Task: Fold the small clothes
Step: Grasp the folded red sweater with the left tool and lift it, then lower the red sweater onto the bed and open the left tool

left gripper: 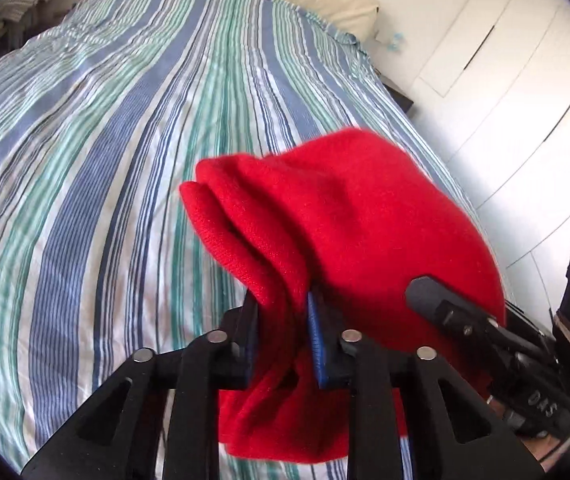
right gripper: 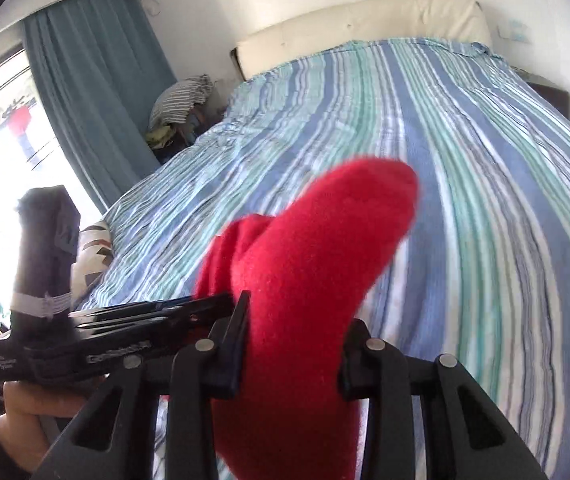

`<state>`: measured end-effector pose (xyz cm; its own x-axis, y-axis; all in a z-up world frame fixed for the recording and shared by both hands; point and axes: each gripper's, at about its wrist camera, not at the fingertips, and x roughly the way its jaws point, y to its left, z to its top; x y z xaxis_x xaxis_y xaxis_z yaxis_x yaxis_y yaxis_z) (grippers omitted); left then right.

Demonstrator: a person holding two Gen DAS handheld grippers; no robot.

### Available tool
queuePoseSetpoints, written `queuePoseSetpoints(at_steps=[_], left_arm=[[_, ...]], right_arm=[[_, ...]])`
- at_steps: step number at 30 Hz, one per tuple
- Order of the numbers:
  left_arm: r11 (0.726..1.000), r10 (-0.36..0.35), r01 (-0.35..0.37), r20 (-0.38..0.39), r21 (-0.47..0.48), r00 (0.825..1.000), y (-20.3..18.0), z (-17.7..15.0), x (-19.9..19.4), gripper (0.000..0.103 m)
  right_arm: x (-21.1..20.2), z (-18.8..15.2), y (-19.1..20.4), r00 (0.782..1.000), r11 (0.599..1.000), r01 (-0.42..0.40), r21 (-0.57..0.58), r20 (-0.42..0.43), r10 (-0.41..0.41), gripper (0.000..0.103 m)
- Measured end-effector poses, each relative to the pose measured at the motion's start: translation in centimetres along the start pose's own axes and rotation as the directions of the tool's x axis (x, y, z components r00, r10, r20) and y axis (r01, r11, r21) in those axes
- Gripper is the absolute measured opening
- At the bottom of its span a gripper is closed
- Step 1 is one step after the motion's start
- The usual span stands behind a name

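Note:
A red knitted garment [left gripper: 345, 216] hangs between both grippers above the striped bed. My left gripper [left gripper: 285, 320] is shut on a bunched edge of it, cloth pinched between the blue pads [left gripper: 319, 344]. The rest of the cloth drapes over to the right and hides part of the other gripper [left gripper: 465, 320]. In the right wrist view my right gripper [right gripper: 293, 344] is shut on the same red garment [right gripper: 309, 264], which fills the gap between its fingers and sticks up ahead. The left gripper [right gripper: 125, 328] shows at the left, close beside it.
The bed with a blue, green and white striped cover [left gripper: 125, 160] stretches ahead, with a cream headboard [right gripper: 365, 24] at its far end. White wardrobe doors [left gripper: 505, 80] stand on the right. A blue curtain [right gripper: 97, 80], a window and a pile of clothes [right gripper: 181, 100] are on the left.

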<state>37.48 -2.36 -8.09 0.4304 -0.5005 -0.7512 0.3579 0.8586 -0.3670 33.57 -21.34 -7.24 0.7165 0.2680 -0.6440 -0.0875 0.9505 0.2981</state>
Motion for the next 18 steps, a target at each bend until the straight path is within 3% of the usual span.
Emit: queuePoseSetpoints(at_steps=[1,2,3,6,8,11,14,16,17,18], left_arm=[[1.0,0.02,-0.021,-0.041,-0.012,0.999,0.2,-0.5,0.9,0.049],[0.998,0.056,-0.058,-0.086,-0.022,0.995,0.2,-1.7,2.0,0.058],[0.993,0.114,-0.117,-0.12,-0.02,0.986,0.8,-3.5,2.5,0.056],[0.981,0.193,-0.19,-0.118,0.04,0.974,1.1,-8.4,0.5,0.06],[0.969,0.237,-0.228,-0.094,0.097,0.967,0.3,-11.7,-2.1,0.079],[0.925,0.343,-0.335,-0.01,0.181,0.939,-2.4,-15.7,-6.6,0.098],[0.852,0.459,-0.474,0.118,0.22,0.88,-6.2,-18.1,-10.7,0.1],[0.797,0.536,-0.565,0.182,0.214,0.825,-8.3,-18.6,-13.0,0.103],[0.778,0.562,-0.596,0.202,0.198,0.802,-9.0,-18.6,-13.8,0.103],[0.772,0.576,-0.609,0.207,0.18,0.791,-9.6,-18.8,-14.8,0.103]], right_arm=[[0.3,-0.1,-1.0,0.999,0.999,0.026,0.019,-0.025,-0.026,0.048],[1.0,-0.9,-2.6,0.992,0.995,0.085,0.043,-0.099,-0.081,0.07],[0.9,-1.9,-3.8,0.978,0.987,0.148,0.055,-0.153,-0.138,0.088],[-3.1,-5.9,-5.9,0.957,0.969,0.244,0.043,-0.171,-0.233,0.088],[-6.7,-8.2,-5.5,0.945,0.956,0.292,0.007,-0.157,-0.288,0.091],[-11.6,-10.9,-3.4,0.934,0.946,0.324,-0.02,-0.152,-0.323,0.097],[-16.0,-12.4,-1.0,0.935,0.947,0.316,-0.055,-0.15,-0.321,0.1],[-17.7,-12.8,0.3,0.933,0.945,0.319,-0.077,-0.148,-0.327,0.102],[-19.0,-13.1,1.4,0.929,0.94,0.329,-0.096,-0.147,-0.34,0.102],[-19.6,-13.3,2.0,0.928,0.938,0.33,-0.108,-0.148,-0.343,0.102]])
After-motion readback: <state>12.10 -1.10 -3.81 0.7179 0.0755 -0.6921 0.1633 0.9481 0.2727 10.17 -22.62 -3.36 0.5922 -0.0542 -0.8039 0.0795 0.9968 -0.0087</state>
